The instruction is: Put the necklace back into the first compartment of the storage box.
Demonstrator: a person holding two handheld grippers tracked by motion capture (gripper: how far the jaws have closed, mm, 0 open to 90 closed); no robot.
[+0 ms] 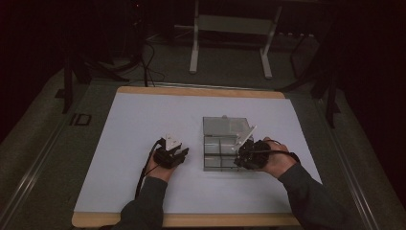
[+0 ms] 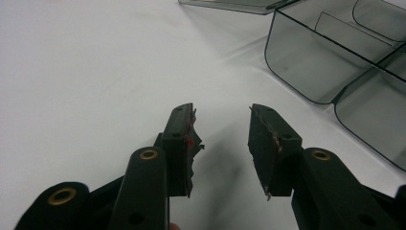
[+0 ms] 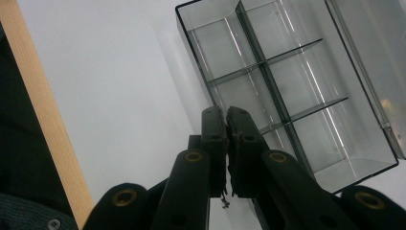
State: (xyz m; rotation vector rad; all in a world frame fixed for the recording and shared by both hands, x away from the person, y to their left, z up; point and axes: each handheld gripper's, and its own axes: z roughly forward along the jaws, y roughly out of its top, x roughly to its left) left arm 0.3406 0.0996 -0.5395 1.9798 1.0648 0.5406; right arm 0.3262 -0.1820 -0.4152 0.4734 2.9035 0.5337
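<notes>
- No brand, label or readable writing can be made out on the box or on either gripper.
- A white sheet covers a wooden table whose pale edge shows at the near and far sides; grey floor surrounds it, and a white frame stand sits beyond in a dark room.
- The box, clear smoky plastic, lies right of centre on the sheet, lid open and laid back away from the person; thin walls split it into compartments, all bare where visible.
- Left gripper: jaws stand apart with nothing between them, resting low over the sheet just left of the box, pointing toward its rounded corner.
- Right gripper: jaws pressed nearly together, holding nothing visible, at the box's near right corner, tips over the rim; whether they touch it cannot be told.
- Dark sleeves enter from the bottom edge.
</notes>
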